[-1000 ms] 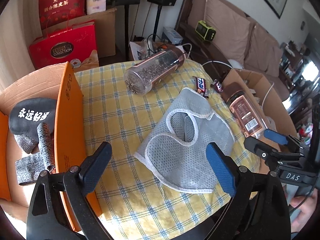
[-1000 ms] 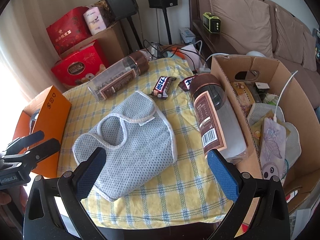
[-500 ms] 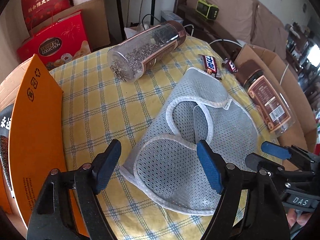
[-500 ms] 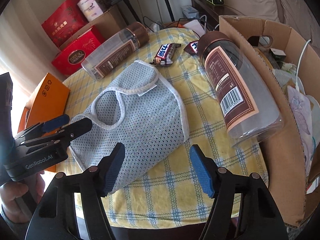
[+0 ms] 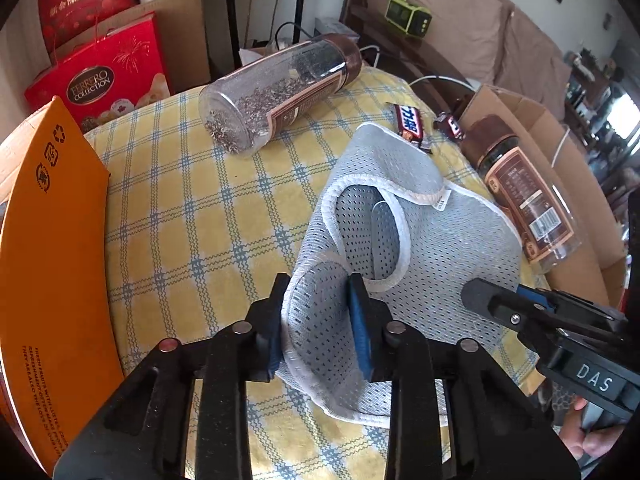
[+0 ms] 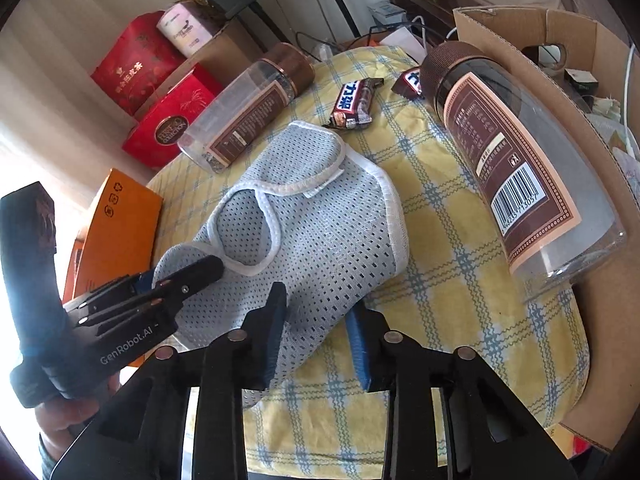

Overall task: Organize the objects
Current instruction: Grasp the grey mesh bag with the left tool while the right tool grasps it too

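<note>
So the grey mesh vest (image 5: 432, 264) is laid out across the middle of the yellow checked tablecloth (image 5: 192, 216), and it's being gripped from both sides. The left gripper (image 5: 320, 320) is clamped onto the vest's near strap, seen low in the centre of the left wrist view, with the fabric bunched up between the two blue pads. The right gripper (image 6: 316, 340) is closed around the vest's lower edge in the bottom centre of the right wrist view; mesh is squeezed between its fingers, though the pads aren't pressed fully together.

A clear jar with a brown lid (image 5: 280, 88) is lying on its side in the upper middle of the left view. A second jar (image 6: 516, 160), this one empty-looking, is tipped over at the right of the right view, touching the wall of a brown cardboard box (image 6: 568, 40). A candy bar (image 6: 354, 104) is sitting just beyond the vest's far edge. An orange box (image 5: 48, 240) is seen at the left edge, right beside the table.
</note>
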The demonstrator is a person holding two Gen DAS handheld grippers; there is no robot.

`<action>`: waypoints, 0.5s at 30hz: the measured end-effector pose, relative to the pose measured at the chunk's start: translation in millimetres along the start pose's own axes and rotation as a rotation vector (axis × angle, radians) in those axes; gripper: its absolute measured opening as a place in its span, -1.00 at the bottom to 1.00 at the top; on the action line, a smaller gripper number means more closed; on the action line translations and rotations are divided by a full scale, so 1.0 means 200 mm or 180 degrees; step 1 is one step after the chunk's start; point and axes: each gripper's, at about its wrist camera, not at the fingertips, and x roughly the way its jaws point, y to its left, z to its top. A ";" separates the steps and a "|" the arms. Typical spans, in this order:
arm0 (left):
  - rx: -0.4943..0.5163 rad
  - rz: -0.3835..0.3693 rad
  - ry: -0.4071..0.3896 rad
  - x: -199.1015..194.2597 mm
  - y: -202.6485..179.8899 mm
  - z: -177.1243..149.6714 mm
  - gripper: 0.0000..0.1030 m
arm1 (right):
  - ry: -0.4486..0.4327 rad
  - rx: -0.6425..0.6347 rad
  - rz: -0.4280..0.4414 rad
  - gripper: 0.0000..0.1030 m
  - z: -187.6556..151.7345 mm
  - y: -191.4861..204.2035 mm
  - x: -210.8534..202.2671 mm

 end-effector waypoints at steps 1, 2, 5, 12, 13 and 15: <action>0.0023 -0.0024 -0.0027 -0.02 -0.01 0.00 -0.64 | -0.0031 -0.0020 -0.0005 -0.55 0.00 0.01 -0.01; 0.0034 -0.0069 -0.0055 -0.04 -0.03 0.00 -0.71 | -0.0060 -0.0057 -0.0021 -0.61 0.01 0.03 -0.02; 0.0028 -0.0185 -0.0123 -0.12 -0.05 -0.01 -0.75 | -0.0137 -0.0193 -0.0096 -0.65 0.03 0.09 -0.06; -0.0021 -0.0312 -0.0423 -0.37 -0.02 0.01 -0.76 | -0.0375 -0.0383 -0.0073 -0.70 0.09 0.22 -0.24; -0.0029 -0.0319 -0.0470 -0.41 0.00 0.01 -0.76 | -0.0395 -0.0416 -0.0062 -0.70 0.10 0.25 -0.26; -0.0050 -0.0325 -0.0553 -0.50 0.02 0.02 -0.76 | -0.0447 -0.0484 -0.0045 -0.70 0.11 0.32 -0.30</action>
